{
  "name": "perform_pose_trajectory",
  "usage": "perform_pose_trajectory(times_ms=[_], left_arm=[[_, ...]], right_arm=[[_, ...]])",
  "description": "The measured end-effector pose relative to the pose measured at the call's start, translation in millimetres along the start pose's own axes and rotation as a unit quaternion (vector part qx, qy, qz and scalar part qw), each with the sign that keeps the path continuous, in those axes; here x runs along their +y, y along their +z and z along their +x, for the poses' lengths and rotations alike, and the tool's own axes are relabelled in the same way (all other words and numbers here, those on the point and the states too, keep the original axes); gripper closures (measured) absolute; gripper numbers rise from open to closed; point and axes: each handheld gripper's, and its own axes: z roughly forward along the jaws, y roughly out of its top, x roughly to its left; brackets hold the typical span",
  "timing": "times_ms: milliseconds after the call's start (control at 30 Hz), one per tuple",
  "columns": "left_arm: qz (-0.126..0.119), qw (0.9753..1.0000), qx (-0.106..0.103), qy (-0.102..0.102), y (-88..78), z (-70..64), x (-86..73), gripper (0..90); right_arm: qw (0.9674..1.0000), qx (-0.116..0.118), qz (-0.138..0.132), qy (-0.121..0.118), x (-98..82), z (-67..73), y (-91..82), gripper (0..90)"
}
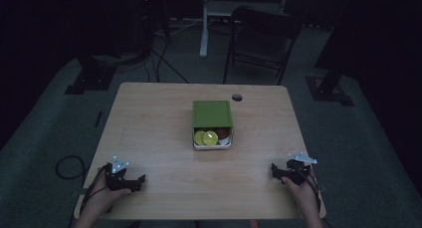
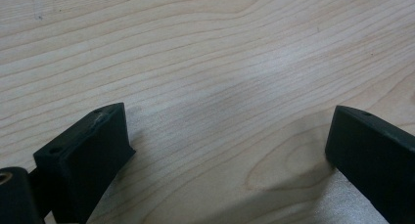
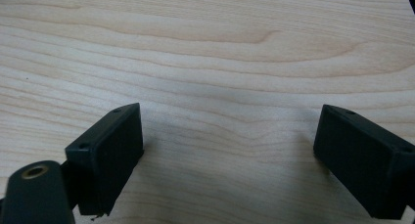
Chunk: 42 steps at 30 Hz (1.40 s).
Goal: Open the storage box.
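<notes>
- grippers are seen resting low at the near corners of the wooden table: the left gripper at the near left, the right gripper at the near right, each held in a hand.
- jaws of both are seen standing wide apart, with nothing but bare wood grain between them in the left gripper view and the right gripper view.
- the work's object is taken to be the small box at the middle of the table, well apart from both grippers and roughly between them.
- its green lid is seen slid or tipped back, so that the near part of the box lies open.
- two yellow-green round pieces are seen inside at the front, beside something brownish; what these are cannot be told in the dim light.
- the box is judged light and fairly stiff, likely thin metal or plastic, and apt to slide on the smooth wood if pushed from one side only.
- the lid is judged loose enough to shift; it would best be taken by its side edges, with the box steadied at a wall by the other gripper.
- the round pieces look smooth and small, so slipping is a risk; a grip across the full width is advised, not at an edge.
</notes>
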Motion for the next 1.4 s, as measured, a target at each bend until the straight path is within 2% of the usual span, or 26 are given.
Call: perform_pose_trajectory(times_ms=[300,333,367,400,500,667,800,867,900,933,967,1000,1133,1167,1200,1233,1267,1300,1333,1367,1400], left_arm=[[-0.001,1.0000,0.002,0.004,-0.3,-0.4,0.0,2.9],[-0.003,0.9999,0.006,0.011,-0.8,-1.5,-0.1,2.9],[-0.013,0.9991,0.015,0.037,-1.5,-4.5,-0.3,2.9],[-0.013,0.9987,0.019,0.045,-2.1,-5.7,-0.1,3.0],[-0.012,0.9986,0.018,0.047,-2.0,-7.4,0.5,3.0],[-0.010,0.9960,0.033,0.082,-3.0,-14.4,4.7,3.9],[-0.012,0.9949,0.032,0.094,-2.2,-19.6,7.9,4.6],[-0.017,0.9937,0.033,0.106,-1.8,-24.1,10.6,4.7],[-0.020,0.9918,0.036,0.121,-1.5,-29.0,14.0,4.7],[-0.020,0.9918,0.036,0.121,-1.5,-29.0,14.0,4.8],[-0.022,0.9900,0.038,0.134,-1.7,-34.4,17.9,4.7],[-0.022,0.9900,0.038,0.134,-1.7,-34.4,17.9,4.7],[-0.036,0.9861,0.036,0.158,-1.3,-46.5,28.8,4.7],[-0.036,0.9861,0.036,0.158,-1.3,-46.5,28.8,4.8],[-0.040,0.9835,0.037,0.173,-1.1,-52.2,33.2,5.1],[-0.044,0.9822,0.037,0.179,-0.6,-55.3,35.2,5.4],[-0.044,0.9822,0.037,0.179,-0.6,-55.3,35.2,5.4],[-0.046,0.9807,0.038,0.186,-0.2,-58.2,37.2,5.4],[-0.049,0.9781,0.037,0.199,1.3,-64.6,40.8,5.4],[-0.049,0.9781,0.037,0.199,1.3,-64.6,40.8,5.4],[-0.051,0.9767,0.036,0.205,2.1,-67.8,42.5,5.4]], right_arm=[[1.0000,0.000,0.000,0.000,0.2,0.0,0.0,10.6],[1.0000,0.000,0.000,0.000,0.1,0.0,0.0,10.6],[1.0000,0.000,0.000,0.000,0.0,0.0,0.0,10.7],[1.0000,0.000,0.000,0.000,-0.1,0.1,0.1,10.6],[1.0000,0.000,0.000,0.000,-0.1,0.1,0.1,10.6],[1.0000,0.000,-0.001,0.000,-0.2,0.1,0.1,10.6],[1.0000,0.000,0.000,0.000,-0.1,0.1,0.1,10.6],[1.0000,0.000,-0.001,0.000,-0.1,0.0,0.1,10.6],[1.0000,0.000,-0.001,0.000,-0.1,0.0,0.1,10.6],[1.0000,0.000,-0.001,0.000,-0.1,0.1,0.1,10.6],[1.0000,0.000,-0.001,0.000,-0.1,0.1,0.1,10.6],[1.0000,0.000,-0.001,0.000,-0.1,0.1,0.1,10.6],[1.0000,0.000,-0.001,0.000,-0.2,0.1,0.1,10.6],[1.0000,0.000,-0.001,0.000,-0.2,0.1,0.1,10.6],[1.0000,0.000,-0.001,0.000,-0.2,0.1,0.1,10.6],[1.0000,0.000,-0.001,0.000,-0.1,0.1,0.1,10.6],[1.0000,0.000,-0.001,0.000,-0.2,0.1,0.1,10.6],[1.0000,0.000,-0.001,0.000,-0.2,0.1,0.1,10.6],[1.0000,0.000,-0.001,0.000,-0.2,0.1,0.1,10.6],[1.0000,0.000,-0.001,0.000,-0.2,0.1,0.1,10.6],[1.0000,0.000,-0.001,0.000,-0.2,0.1,0.1,10.6]])
